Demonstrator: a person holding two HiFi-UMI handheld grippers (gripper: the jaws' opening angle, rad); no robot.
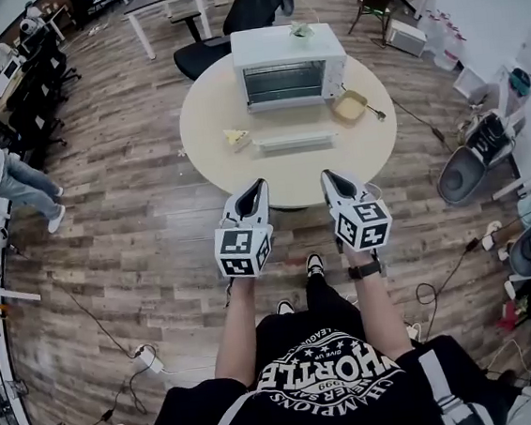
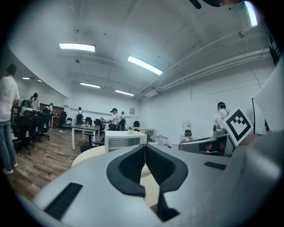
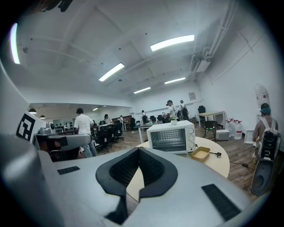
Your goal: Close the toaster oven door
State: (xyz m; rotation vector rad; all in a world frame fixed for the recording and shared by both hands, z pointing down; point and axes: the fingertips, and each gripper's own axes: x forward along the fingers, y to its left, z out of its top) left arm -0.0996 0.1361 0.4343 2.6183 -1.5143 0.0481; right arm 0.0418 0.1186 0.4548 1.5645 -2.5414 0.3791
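A white toaster oven [image 1: 288, 63] stands at the far side of a round beige table [image 1: 207, 109]. Its door [image 1: 294, 141] hangs open and lies flat toward me. Both of my grippers hover side by side over the table's near edge and point at the oven, well short of the door. The left gripper [image 1: 261, 186] is shut with nothing in it, and so is the right gripper [image 1: 328, 178]. In the left gripper view the closed left gripper [image 2: 144, 146] partly hides the oven [image 2: 125, 141]. In the right gripper view the right gripper [image 3: 139, 150] sits below the oven [image 3: 172, 137].
A yellow tray [image 1: 349, 107] lies right of the oven, and a small piece of food [image 1: 236, 137] lies to its left. A little plant [image 1: 301, 29] sits on the oven's top. A black office chair [image 1: 249, 15] stands behind the table. Cables run over the wooden floor [image 1: 111, 270].
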